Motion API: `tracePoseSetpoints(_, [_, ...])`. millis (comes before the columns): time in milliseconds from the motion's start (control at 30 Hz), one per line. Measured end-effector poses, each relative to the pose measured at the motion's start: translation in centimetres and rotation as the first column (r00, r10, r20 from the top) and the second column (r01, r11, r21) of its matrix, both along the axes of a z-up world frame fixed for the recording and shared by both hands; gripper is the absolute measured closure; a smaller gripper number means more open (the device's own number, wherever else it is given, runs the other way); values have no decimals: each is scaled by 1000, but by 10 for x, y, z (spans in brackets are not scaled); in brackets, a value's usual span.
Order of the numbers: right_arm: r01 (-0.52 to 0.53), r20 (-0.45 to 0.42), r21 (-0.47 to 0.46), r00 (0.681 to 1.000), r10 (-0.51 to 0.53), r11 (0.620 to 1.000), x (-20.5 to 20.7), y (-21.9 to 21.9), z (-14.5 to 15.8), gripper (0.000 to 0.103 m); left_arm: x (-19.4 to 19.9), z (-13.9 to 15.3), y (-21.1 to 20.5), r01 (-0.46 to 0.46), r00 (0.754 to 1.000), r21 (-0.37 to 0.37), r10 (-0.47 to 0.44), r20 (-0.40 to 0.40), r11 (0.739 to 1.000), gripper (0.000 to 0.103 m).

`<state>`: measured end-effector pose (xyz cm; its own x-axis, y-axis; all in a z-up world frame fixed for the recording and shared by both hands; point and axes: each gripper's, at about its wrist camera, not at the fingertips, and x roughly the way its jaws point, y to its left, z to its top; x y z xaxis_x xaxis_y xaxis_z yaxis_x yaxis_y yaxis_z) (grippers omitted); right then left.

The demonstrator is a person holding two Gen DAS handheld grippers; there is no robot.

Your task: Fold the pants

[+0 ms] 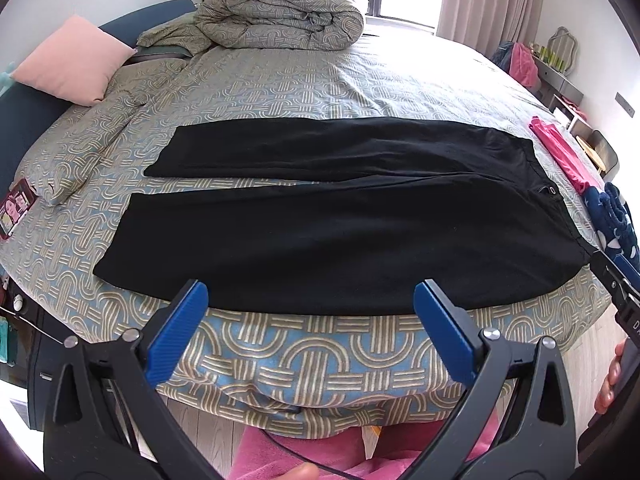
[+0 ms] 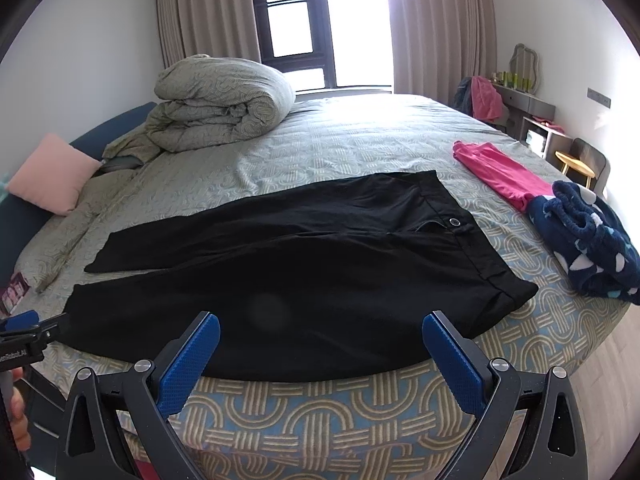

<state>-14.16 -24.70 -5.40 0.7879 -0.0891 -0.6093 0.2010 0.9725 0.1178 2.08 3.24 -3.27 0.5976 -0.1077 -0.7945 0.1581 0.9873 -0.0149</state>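
We are holding the left gripper [image 1: 310,296] and right gripper [image 2: 320,330] spread wide, gripping nothing, hovering at the bed [image 2: 320,412] edge. The black pants [image 2: 300,272] are lying flat, legs apart: no fold started yet.

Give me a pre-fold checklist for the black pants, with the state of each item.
1. Black pants spread flat on the bed: ok.
2. Legs apart, not overlapping: ok.
3. Left gripper open, holding nothing: ok.
4. Right gripper open, holding nothing: ok.
5. Pink garment and navy fleece lie clear of the waistband: ok.
6. Near pant edge within the bed edge: ok.
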Motion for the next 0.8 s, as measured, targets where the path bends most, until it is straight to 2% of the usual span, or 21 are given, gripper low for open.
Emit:
tracePoseSetpoints(233, [-18, -15, -49, 1000, 17, 999, -1, 3, -1, 0, -1, 1, -2, 22, 1000, 6, -22, 4, 1000, 0])
tracePoseSetpoints(333, [-30, -20, -49, 999, 29, 998, -1, 4, -2, 0, -2, 2, -1, 24, 1000, -6, -24, 0, 1000, 0])
tracePoseSetpoints(467, [-26, -12, -43, 1000, 25, 999, -3, 3, -3, 0, -2, 1, -1, 15, 1000, 16, -15, -1, 1000, 0])
tracePoseSetpoints(600, [-4, -30, -29, 1000, 3, 1000, -1, -1, -2, 0, -5, 2, 0, 6, 1000, 33, -7, 19, 999, 0])
tracePoseSetpoints(800, [13, -9, -43, 1000, -13, 999, -7, -2, 2, 0, -6, 4, -3, 9, 999, 33, -10, 35, 999, 0])
